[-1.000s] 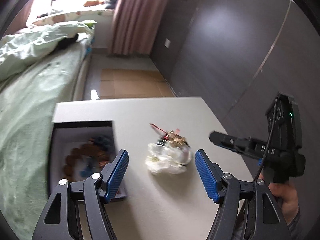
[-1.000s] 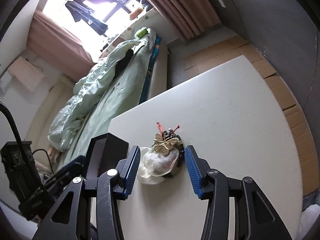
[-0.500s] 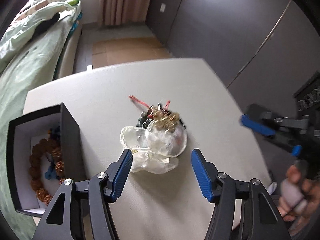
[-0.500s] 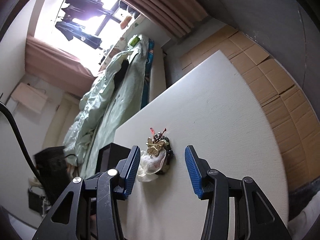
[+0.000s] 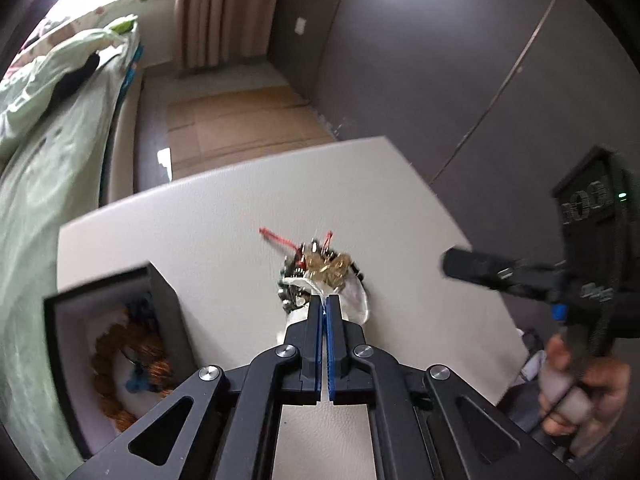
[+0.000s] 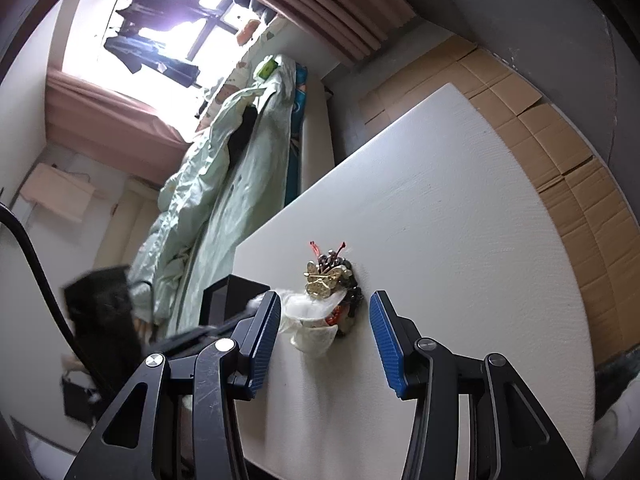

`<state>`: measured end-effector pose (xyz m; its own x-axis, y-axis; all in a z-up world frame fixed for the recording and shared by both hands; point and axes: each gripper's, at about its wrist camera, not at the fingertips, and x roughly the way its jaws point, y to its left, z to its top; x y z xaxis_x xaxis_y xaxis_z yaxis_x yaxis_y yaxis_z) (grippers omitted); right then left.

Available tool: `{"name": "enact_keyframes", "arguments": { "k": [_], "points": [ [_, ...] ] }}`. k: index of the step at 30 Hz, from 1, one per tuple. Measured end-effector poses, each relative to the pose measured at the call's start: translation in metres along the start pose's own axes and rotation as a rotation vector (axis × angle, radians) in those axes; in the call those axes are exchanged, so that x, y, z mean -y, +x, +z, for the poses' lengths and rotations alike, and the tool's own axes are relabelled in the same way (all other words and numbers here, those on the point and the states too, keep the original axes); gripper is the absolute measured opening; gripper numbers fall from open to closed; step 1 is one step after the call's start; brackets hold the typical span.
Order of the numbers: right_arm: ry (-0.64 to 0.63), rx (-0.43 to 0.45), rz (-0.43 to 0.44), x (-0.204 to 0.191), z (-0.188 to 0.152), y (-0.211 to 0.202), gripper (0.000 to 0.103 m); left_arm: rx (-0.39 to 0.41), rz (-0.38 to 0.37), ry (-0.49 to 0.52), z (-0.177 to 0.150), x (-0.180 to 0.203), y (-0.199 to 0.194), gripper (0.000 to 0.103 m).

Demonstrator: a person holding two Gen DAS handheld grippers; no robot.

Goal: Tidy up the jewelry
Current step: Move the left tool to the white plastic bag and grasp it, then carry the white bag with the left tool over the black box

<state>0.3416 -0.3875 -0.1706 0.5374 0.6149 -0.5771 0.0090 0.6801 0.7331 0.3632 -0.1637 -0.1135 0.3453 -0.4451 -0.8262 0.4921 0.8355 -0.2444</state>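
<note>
Left gripper (image 5: 324, 300) pinches plastic bag (image 5: 354, 304); right gripper (image 6: 325, 322) gapes

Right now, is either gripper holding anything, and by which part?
The left gripper is shut on the clear plastic bag, pinching its near edge. The right gripper is open, holding nothing.

My left gripper (image 5: 324, 300) sits at the jewelry pile's (image 5: 320, 276) six o'clock edge on the bench (image 5: 224, 216). The box (image 5: 116, 348) lies at the pile's eight o'clock, beads (image 5: 120, 352) inside. My right gripper (image 6: 324, 320) straddles the pile, the bed (image 6: 224, 160) at eleven o'clock.

Black claw (image 5: 324, 304), blue pads (image 6: 383, 322), silver screws
</note>
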Motion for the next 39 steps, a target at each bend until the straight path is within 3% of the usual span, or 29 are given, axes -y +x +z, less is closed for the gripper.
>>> {"name": "enact_keyframes", "arguments": {
  "k": [6,13,16,24,34,39],
  "points": [
    [-0.049,-0.034,-0.041,-0.015,-0.005,0.016,0.047,0.051,-0.066,0.021,0.003,-0.006,-0.029,0.001],
    [-0.083,-0.025,-0.105,-0.024,-0.008,0.031,0.047,0.108,-0.134,-0.030,0.003,-0.025,-0.045,0.001],
    [-0.119,-0.018,-0.155,-0.031,-0.009,0.037,0.047,0.150,-0.125,-0.032,0.003,-0.033,-0.059,0.001],
    [-0.334,-0.026,-0.293,-0.063,-0.017,0.062,0.047,0.223,-0.144,-0.105,0.000,-0.069,-0.083,0.001],
    [-0.354,-0.064,-0.399,-0.065,-0.016,0.092,0.047,0.213,-0.186,-0.170,-0.003,-0.105,-0.073,0.001],
    [-0.341,-0.059,-0.417,-0.062,-0.014,0.095,0.057,0.205,-0.190,-0.183,-0.003,-0.115,-0.071,0.001]
  ]
}}
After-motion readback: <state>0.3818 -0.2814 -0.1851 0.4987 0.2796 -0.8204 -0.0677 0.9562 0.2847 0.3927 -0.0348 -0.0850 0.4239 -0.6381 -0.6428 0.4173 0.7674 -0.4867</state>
